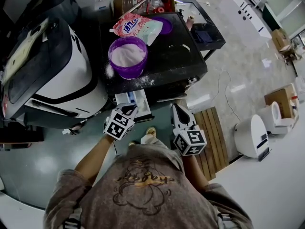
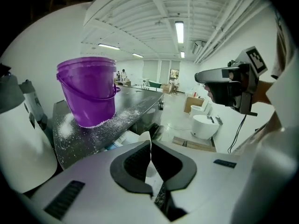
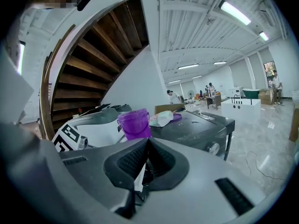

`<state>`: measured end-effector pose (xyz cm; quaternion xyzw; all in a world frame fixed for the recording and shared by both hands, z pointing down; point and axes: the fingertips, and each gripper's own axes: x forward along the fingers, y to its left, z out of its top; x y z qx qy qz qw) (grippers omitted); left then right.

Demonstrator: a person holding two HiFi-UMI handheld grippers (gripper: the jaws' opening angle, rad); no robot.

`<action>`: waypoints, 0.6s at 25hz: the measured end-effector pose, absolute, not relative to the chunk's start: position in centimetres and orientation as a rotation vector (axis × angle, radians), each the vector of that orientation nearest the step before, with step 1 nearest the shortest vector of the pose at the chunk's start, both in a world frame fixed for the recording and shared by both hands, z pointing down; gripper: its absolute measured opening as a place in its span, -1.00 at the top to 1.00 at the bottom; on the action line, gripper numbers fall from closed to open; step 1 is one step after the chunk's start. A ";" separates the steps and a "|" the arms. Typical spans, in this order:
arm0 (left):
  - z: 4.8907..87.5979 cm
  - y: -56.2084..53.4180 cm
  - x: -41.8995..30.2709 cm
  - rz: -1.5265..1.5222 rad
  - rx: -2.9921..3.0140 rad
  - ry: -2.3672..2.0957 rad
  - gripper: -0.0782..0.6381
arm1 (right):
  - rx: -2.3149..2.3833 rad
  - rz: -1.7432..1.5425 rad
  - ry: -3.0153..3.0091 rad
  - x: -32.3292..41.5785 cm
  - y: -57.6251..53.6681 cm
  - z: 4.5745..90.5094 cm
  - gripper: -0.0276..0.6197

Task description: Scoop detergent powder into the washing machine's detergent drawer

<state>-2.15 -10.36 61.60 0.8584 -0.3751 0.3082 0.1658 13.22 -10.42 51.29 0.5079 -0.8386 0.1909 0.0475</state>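
The drawer (image 1: pixel 135 100) is pulled out, long axis running 12 to 6 o'clock. The bucket (image 1: pixel 127 71) stands upright at its 12 o'clock. The left gripper (image 1: pixel 129 109) and right gripper (image 1: pixel 177 109) have their jaws closed and empty.

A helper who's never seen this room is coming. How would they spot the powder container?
Find the dark washing machine top before the person. On its near left stands a purple bucket of white powder, spilled grains around it; the pink-and-white detergent bag behind lies flat.
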 end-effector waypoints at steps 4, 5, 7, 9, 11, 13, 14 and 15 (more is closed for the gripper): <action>61.7 -10.3 -2.1 0.961 2.518 -1.094 0.72 | 1.553 0.587 -2.552 13.4 -9.9 51.5 0.94; 61.7 -10.2 -2.1 0.990 2.532 -1.093 0.72 | 1.553 0.588 -2.551 13.4 -9.8 51.5 0.94; 61.6 -10.0 -1.8 1.051 2.567 -1.092 0.72 | 1.552 0.592 -2.550 13.4 -9.6 51.7 0.94; 61.6 -9.9 -1.6 1.112 2.606 -1.091 0.72 | 1.553 0.590 -2.550 13.4 -9.6 51.6 0.94; 61.6 -9.8 -1.3 1.172 2.642 -1.089 0.72 | 1.557 0.597 -2.549 13.5 -9.5 51.6 0.94; 61.7 -9.5 -1.0 1.223 2.677 -1.089 0.72 | 1.566 0.612 -2.546 13.6 -9.4 51.6 0.94; 61.7 -9.5 -0.9 1.244 2.691 -1.092 0.72 | 1.569 0.613 -2.542 13.7 -9.4 51.7 0.94; 61.7 -9.4 -0.8 1.261 2.703 -1.095 0.72 | 1.573 0.609 -2.537 13.8 -9.3 51.6 0.94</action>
